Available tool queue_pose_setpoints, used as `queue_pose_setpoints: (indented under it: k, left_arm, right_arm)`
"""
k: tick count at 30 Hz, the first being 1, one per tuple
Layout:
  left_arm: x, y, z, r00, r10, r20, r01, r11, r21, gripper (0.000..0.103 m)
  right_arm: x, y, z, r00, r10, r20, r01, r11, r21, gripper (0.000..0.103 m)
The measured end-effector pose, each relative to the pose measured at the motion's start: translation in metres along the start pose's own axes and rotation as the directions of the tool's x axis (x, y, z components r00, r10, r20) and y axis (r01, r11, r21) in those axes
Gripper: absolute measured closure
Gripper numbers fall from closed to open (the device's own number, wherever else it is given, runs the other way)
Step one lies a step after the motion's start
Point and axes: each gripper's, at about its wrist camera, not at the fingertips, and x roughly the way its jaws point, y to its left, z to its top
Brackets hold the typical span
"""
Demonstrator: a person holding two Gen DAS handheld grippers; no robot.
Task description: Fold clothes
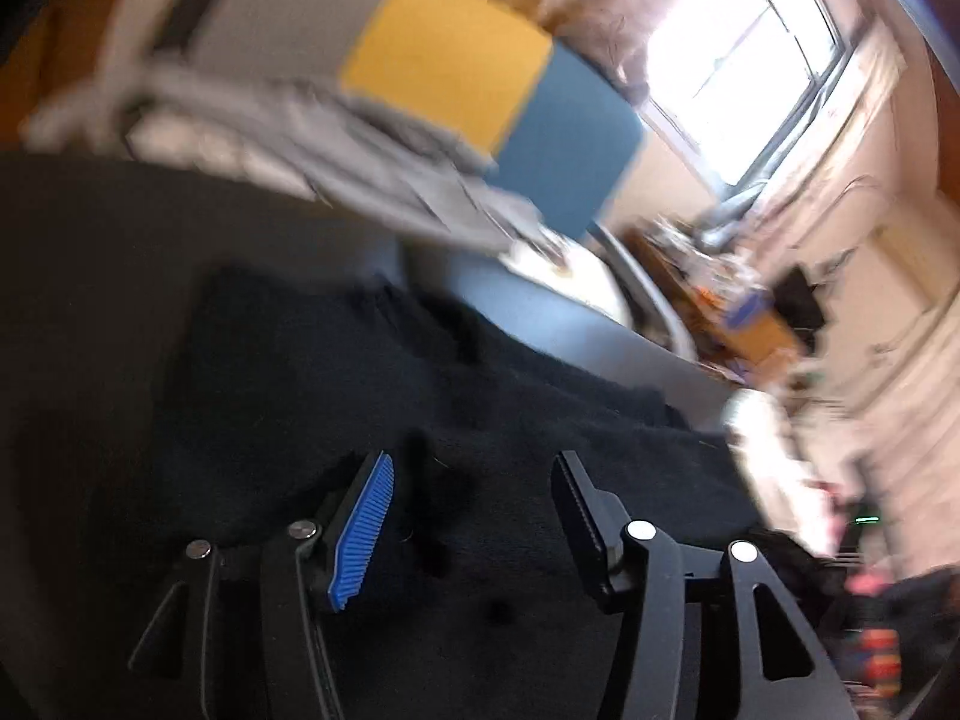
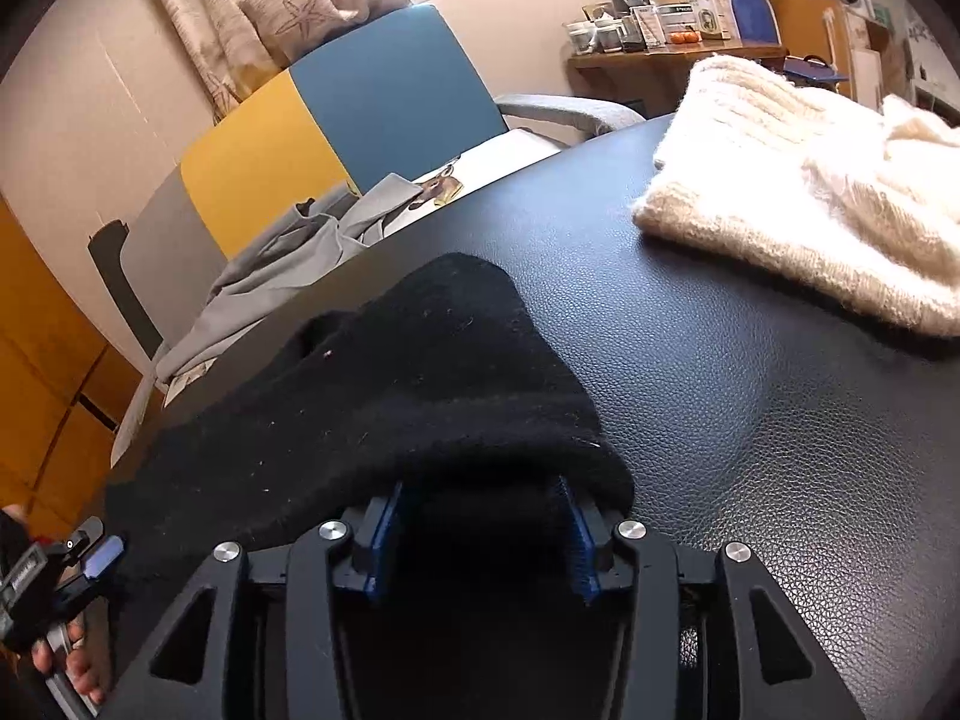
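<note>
A black knit garment (image 2: pixel 390 372) lies folded on the black leather-like table top (image 2: pixel 720 420). Its near fold drapes over the tips of my right gripper (image 2: pixel 480 498). The blue pads (image 2: pixel 384 540) stand well apart with slack black cloth between them, and I see no squeeze on it. In the blurred left wrist view my left gripper (image 1: pixel 474 468) hovers over the same black garment (image 1: pixel 360 372). Its jaws are wide, with one blue pad (image 1: pixel 366 528) showing and nothing between them. The left gripper's handle (image 2: pixel 54 576), in a hand, shows at the bottom left of the right wrist view.
A cream knit sweater (image 2: pixel 810 210) lies on the table's far right. Behind the table stands a yellow and blue chair (image 2: pixel 390 102) with a grey garment (image 2: pixel 282 264) heaped on its seat. A cluttered wooden side table (image 2: pixel 660 54) and a curtained window sit beyond.
</note>
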Motion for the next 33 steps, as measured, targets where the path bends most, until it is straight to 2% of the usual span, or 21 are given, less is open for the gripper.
queue_pose_setpoints:
  k: [1,2,3,7,8,9,10,11,12,13,15,17,18,21,26,29,33]
  left_arm:
    - [-0.001,0.003,-0.002,1.0,-0.012,0.004,0.012,1.0,-0.021,0.048]
    - [0.001,0.007,-0.004,0.998,-0.057,-0.011,0.057,0.997,-0.055,0.048]
    - [0.008,0.01,-0.005,0.994,-0.093,-0.052,0.088,0.993,-0.083,0.048]
    - [0.022,-0.002,-0.006,0.984,-0.118,-0.131,0.117,0.993,-0.016,0.048]
    - [0.025,-0.006,-0.007,0.983,-0.109,-0.149,0.112,0.994,0.009,0.052]
    - [0.028,-0.011,-0.007,0.981,-0.095,-0.169,0.102,0.994,0.033,0.057]
    - [0.029,-0.017,-0.008,0.981,-0.078,-0.179,0.09,0.994,0.06,0.071]
    - [0.026,-0.022,-0.007,0.982,-0.068,-0.176,0.084,0.993,0.082,0.091]
    - [0.023,-0.026,-0.006,0.984,-0.062,-0.169,0.08,0.992,0.1,0.099]
    - [0.02,-0.031,-0.004,0.985,-0.056,-0.162,0.075,0.99,0.117,0.102]
    - [0.009,-0.037,0.004,0.991,-0.058,-0.124,0.075,0.989,0.131,0.102]
    - [-0.009,-0.033,0.02,0.995,-0.087,-0.043,0.091,0.991,0.1,0.102]
    - [-0.013,-0.029,0.025,0.996,-0.087,-0.029,0.089,0.992,0.09,0.102]
    - [-0.016,-0.016,0.037,0.998,-0.067,-0.018,0.069,0.995,0.071,0.102]
    - [0.003,0.007,0.01,0.996,0.004,-0.086,0.002,0.998,0.07,0.102]
    - [0.008,0.025,-0.003,0.995,0.046,-0.088,-0.041,0.998,0.049,0.102]
    - [-0.004,0.033,-0.001,0.993,0.108,-0.045,-0.107,0.994,0.026,0.103]
  right_arm:
    - [0.0,0.0,0.0,1.0,0.001,0.001,-0.001,1.0,0.001,0.056]
    - [0.0,0.0,-0.001,1.0,0.0,0.001,0.0,1.0,0.0,0.056]
    - [0.0,0.0,-0.001,1.0,0.0,0.002,0.0,1.0,-0.001,0.056]
    - [0.001,0.0,-0.001,1.0,-0.001,0.002,0.001,1.0,-0.002,0.056]
    - [0.001,-0.001,-0.001,1.0,0.001,0.003,-0.001,1.0,-0.001,0.056]
    - [0.001,-0.001,0.0,1.0,0.004,0.003,-0.004,1.0,0.001,0.056]
    - [0.0,-0.002,-0.001,1.0,0.006,0.004,-0.006,1.0,0.002,0.056]
    - [0.0,-0.002,-0.001,1.0,0.007,0.004,-0.007,1.0,0.003,0.056]
    - [0.0,-0.003,-0.001,1.0,0.008,0.004,-0.008,1.0,0.004,0.056]
    - [0.0,-0.003,-0.001,1.0,0.008,0.005,-0.008,1.0,0.003,0.056]
    - [0.0,-0.003,-0.001,1.0,0.009,0.005,-0.009,1.0,0.004,0.056]
    - [0.0,-0.004,0.0,1.0,0.012,0.005,-0.012,1.0,0.006,0.056]
    - [0.0,-0.004,0.0,1.0,0.013,0.005,-0.013,1.0,0.007,0.056]
    - [0.0,-0.003,0.0,1.0,0.018,0.004,-0.018,1.0,0.006,0.055]
    - [0.001,0.001,-0.001,1.0,0.005,0.0,-0.005,1.0,-0.017,0.051]
    - [0.001,0.002,-0.001,1.0,0.005,-0.002,-0.005,1.0,-0.021,0.05]
    - [0.002,0.002,-0.001,1.0,0.005,-0.004,-0.005,1.0,-0.024,0.049]
